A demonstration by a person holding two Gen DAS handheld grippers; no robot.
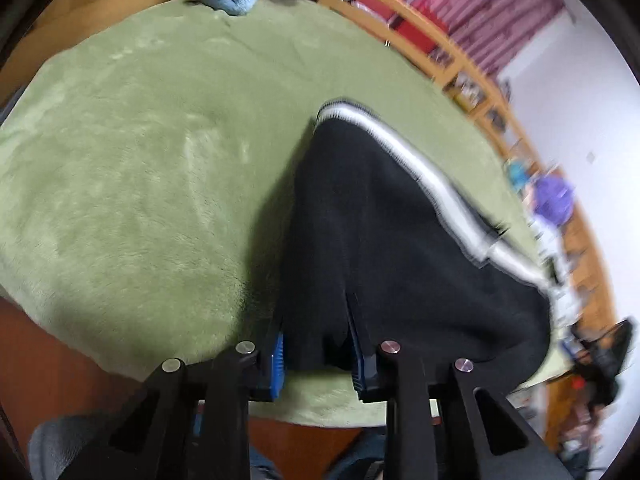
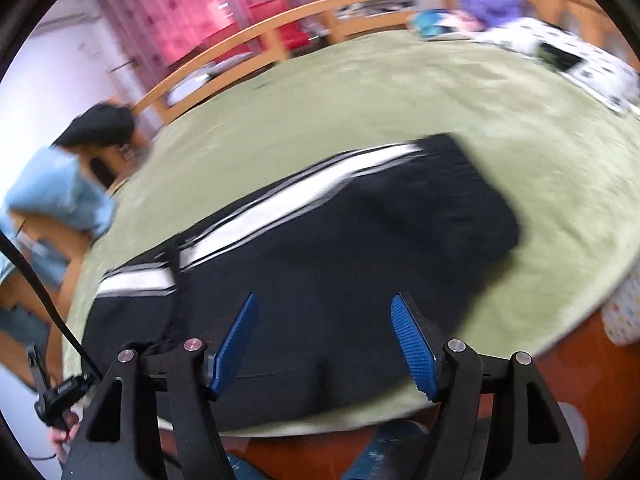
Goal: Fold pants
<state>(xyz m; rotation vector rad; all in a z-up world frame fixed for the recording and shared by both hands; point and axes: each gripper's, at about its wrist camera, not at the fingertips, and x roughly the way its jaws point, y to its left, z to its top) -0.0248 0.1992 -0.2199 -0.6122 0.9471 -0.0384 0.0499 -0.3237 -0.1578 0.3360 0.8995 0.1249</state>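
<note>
**Black pants pinched on the left, right fingers spread above them**

Black fabric with a white side stripe, the pants, lies on a green fleece blanket that covers the bed. In the left wrist view the left gripper has its blue-padded fingers pinching a fold of the near edge of the pants, cloth bunched between the pads and pulled up into a peak. In the right wrist view the right gripper hangs over the pants with its blue fingers spread wide, nothing between them and no cloth touched. Both views are blurred. A light blue cloth lies at the far-left edge of the blanket.
</note>
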